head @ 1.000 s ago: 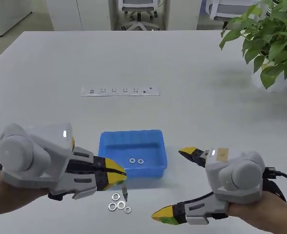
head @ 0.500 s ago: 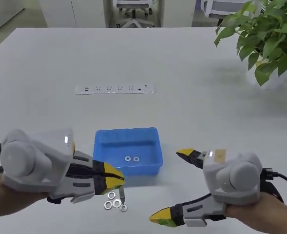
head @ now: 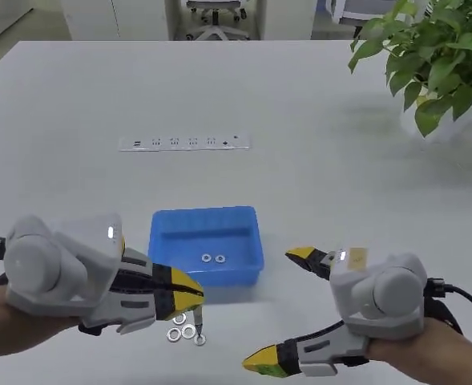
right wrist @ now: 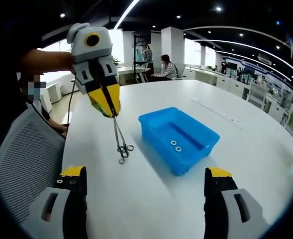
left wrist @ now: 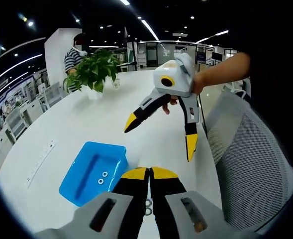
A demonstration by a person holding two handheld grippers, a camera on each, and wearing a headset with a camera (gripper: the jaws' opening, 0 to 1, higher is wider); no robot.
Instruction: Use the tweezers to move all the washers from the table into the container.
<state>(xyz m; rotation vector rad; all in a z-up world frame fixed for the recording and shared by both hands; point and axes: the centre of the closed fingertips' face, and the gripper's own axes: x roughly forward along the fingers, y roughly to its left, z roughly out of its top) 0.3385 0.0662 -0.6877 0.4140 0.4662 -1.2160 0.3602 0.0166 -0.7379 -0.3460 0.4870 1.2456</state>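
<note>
Gripping the tweezers [head: 197, 319], the left gripper [head: 197, 295] sits at the lower left of the head view with its yellow-tipped jaws pressed together on the tool's upper end. The thin metal legs hang down from the jaws to the white table [head: 300, 120]. In the right gripper view the left gripper [right wrist: 108, 110] comes in from the upper left. There the tweezers [right wrist: 117, 133] reach down into the loose washers [right wrist: 125, 151], but whether a washer is pinched is too small to tell. In the head view the loose washers [head: 184, 330] lie in a small cluster at bottom centre, just below the near wall of the blue container [head: 207, 214] and outside it.

Inside the container, two washers [head: 213, 258] lie side by side on the floor, toward its near side. They also show in the left gripper view [left wrist: 103, 178] and in the right gripper view [right wrist: 175, 145].

At the lower right of the head view, the right gripper [head: 272, 309] has its jaws spread wide apart and holds nothing. It is off to the right of the container and apart from it.

A white power strip [head: 185, 143] lies above the container in the head view, and a leafy plant [head: 428, 56] stands at the upper right.
</note>
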